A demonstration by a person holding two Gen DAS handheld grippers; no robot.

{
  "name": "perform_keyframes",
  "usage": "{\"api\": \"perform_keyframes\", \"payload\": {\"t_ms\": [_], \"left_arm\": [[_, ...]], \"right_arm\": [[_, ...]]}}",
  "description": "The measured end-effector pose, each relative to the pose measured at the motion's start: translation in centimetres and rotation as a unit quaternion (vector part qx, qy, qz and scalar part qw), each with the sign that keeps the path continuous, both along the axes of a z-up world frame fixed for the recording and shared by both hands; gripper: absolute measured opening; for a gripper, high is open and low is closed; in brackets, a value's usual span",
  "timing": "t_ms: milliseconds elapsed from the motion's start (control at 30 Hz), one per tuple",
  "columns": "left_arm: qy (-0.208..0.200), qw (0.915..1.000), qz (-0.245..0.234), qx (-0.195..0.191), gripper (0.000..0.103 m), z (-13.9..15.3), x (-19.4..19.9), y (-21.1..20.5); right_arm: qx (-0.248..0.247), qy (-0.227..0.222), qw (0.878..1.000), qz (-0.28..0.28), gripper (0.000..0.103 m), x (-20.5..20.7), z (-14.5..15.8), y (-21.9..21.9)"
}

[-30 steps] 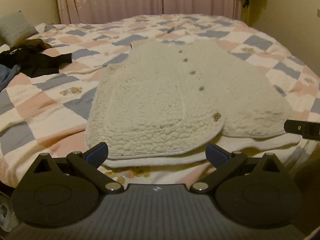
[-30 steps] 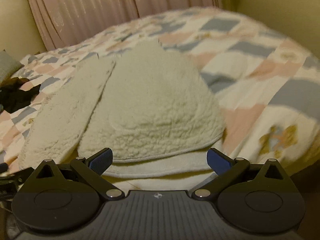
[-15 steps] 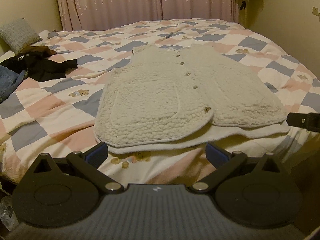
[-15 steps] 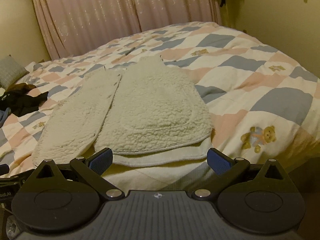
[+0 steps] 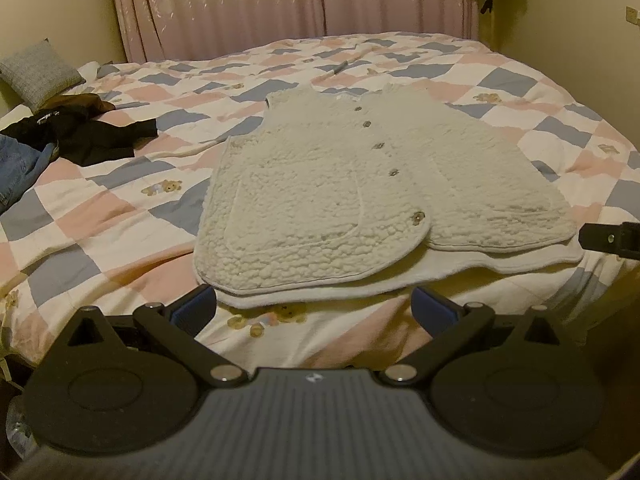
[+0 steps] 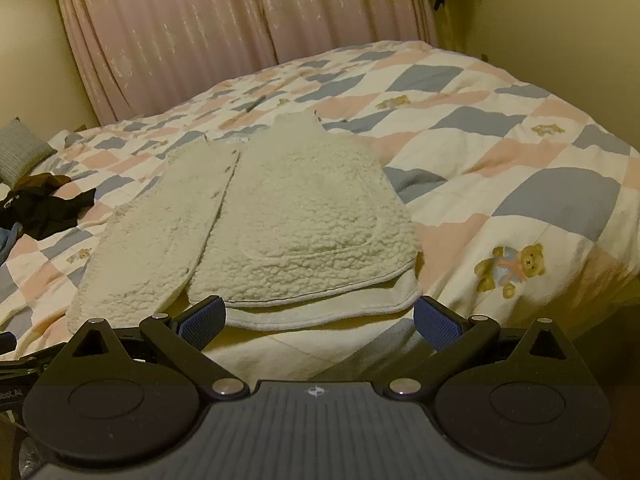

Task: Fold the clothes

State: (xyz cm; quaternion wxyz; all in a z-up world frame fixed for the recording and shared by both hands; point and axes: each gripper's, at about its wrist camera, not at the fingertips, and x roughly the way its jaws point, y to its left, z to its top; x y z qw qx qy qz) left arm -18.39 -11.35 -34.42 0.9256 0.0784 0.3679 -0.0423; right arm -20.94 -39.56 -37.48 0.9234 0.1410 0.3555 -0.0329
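Note:
A cream fleece vest [image 5: 320, 196] with several buttons lies flat on the checkered bed quilt [image 5: 100, 216], hem towards me. The right wrist view shows the same fleece vest [image 6: 304, 224] from its right side. My left gripper [image 5: 314, 310] is open, hovering a little short of the vest's hem with nothing between its blue pads. My right gripper [image 6: 318, 320] is also open and holds nothing, just short of the hem's right part. A black piece of the right gripper shows at the right edge of the left wrist view.
Dark clothes [image 5: 80, 132] and blue jeans [image 5: 16, 168] lie at the bed's left side, with a grey pillow [image 5: 38, 74] behind them. Pink curtains [image 5: 296, 0] hang past the bed. A wall stands to the right.
Both grippers have drawn back and risen from the vest's hem, so the vest looks smaller and more of the bed shows. The vest has not moved.

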Motion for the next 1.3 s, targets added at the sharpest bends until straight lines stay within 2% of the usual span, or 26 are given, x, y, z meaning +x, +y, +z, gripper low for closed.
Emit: {"api": "perform_keyframes", "payload": {"t_ms": [600,800,900,1000,1167,1300], "left_arm": [[0.041,0.9991,0.006,0.006,0.103,-2.6,4.7,0.2],[0.039,0.999,-0.02,-0.012,0.103,-2.6,8.5,2.0],[0.034,0.9982,-0.039,-0.03,0.103,-2.1,11.4,3.3],[0.024,0.9967,-0.058,-0.051,0.103,-1.5,16.1,4.9],[0.012,0.9954,-0.076,-0.057,0.102,-1.6,26.9,6.8],[0.027,0.993,-0.075,-0.087,0.102,-2.7,36.6,7.9]], "right_arm": [[-0.01,0.056,0.998,-0.025,0.103,3.4,-3.1,-3.6],[0.011,0.044,0.999,-0.002,0.103,6.2,-4.0,-6.1],[0.043,0.021,0.998,0.03,0.103,8.5,-3.9,-7.9],[0.081,0.002,0.995,0.058,0.103,12.0,-3.7,-10.2],[0.097,-0.003,0.99,0.099,0.101,20.4,-3.7,-13.2],[0.107,-0.006,0.983,0.146,0.098,29.1,-3.7,-14.3]]}}
